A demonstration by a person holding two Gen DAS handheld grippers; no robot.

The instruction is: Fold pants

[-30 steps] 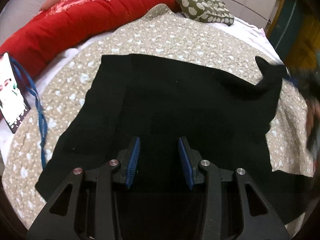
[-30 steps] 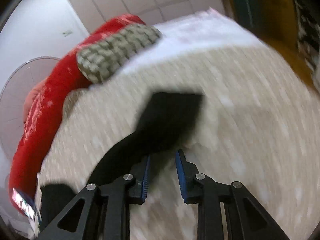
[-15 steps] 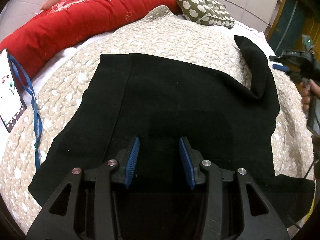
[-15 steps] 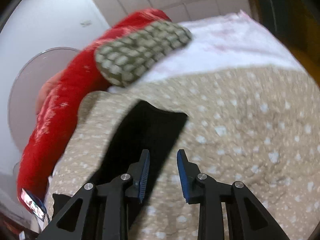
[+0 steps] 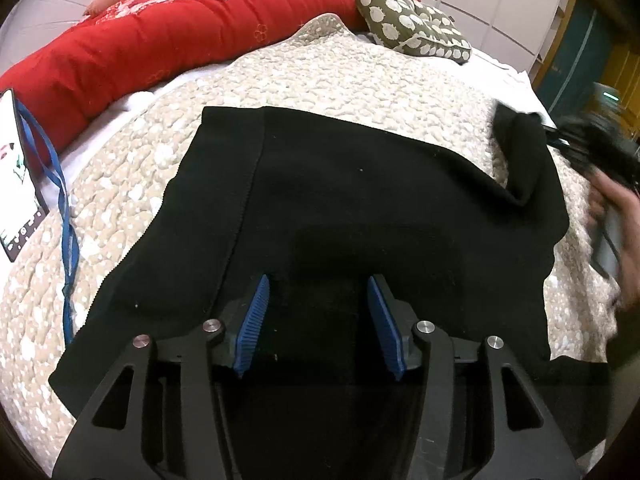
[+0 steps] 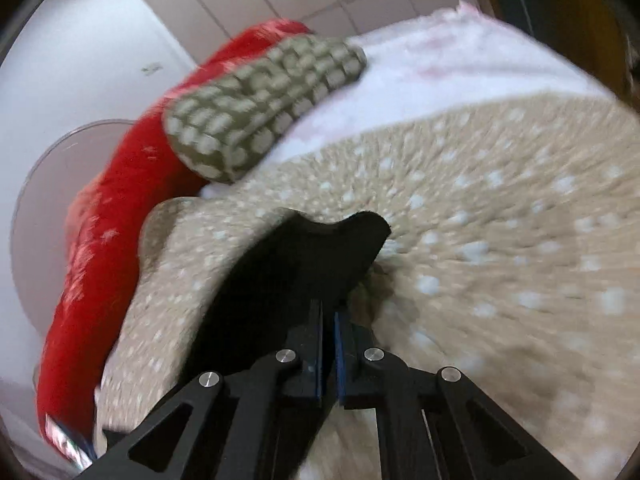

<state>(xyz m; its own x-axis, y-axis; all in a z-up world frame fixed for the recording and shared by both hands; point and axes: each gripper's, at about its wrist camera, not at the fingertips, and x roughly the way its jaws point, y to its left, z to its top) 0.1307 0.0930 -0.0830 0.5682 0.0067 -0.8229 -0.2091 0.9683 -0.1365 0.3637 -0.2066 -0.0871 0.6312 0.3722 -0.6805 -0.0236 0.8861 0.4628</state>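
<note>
Plainly, from the left wrist view: black pants (image 5: 360,208) spread flat over the middle of the bed's beige dotted quilt (image 5: 352,80), one layer folded across with a ribbed seam running down the left part. Left gripper (image 5: 318,320) poised over the near part of the pants, blue-padded fingers (image 5: 252,324) apart and just lately widening, cloth lying beneath the gap but not pinched by the pads. At the far edge of the bed, a red duvet (image 5: 160,36) bunched along the left, an olive pillow with pale spots (image 5: 412,28) toward the far right corner. At the left edge, a phone (image 5: 16,176) with a lit screen and a blue lanyard (image 5: 60,200) trailing down the quilt. Toward the right edge, one corner of the pants raised off the quilt, the right gripper (image 5: 560,140) blurred at it, a person's hand (image 5: 616,216) behind, also blurred.

Next, from the right wrist view: right gripper (image 6: 328,320) with fingers (image 6: 316,344) just clamped together on the black pants (image 6: 304,264), a flap of the cloth standing up past the tips above the quilt (image 6: 500,220). Much motion blur. Beyond, the spotted pillow (image 6: 260,108) lying against the red duvet (image 6: 100,240), white sheet (image 6: 440,68) at the far edge of the bed.
</note>
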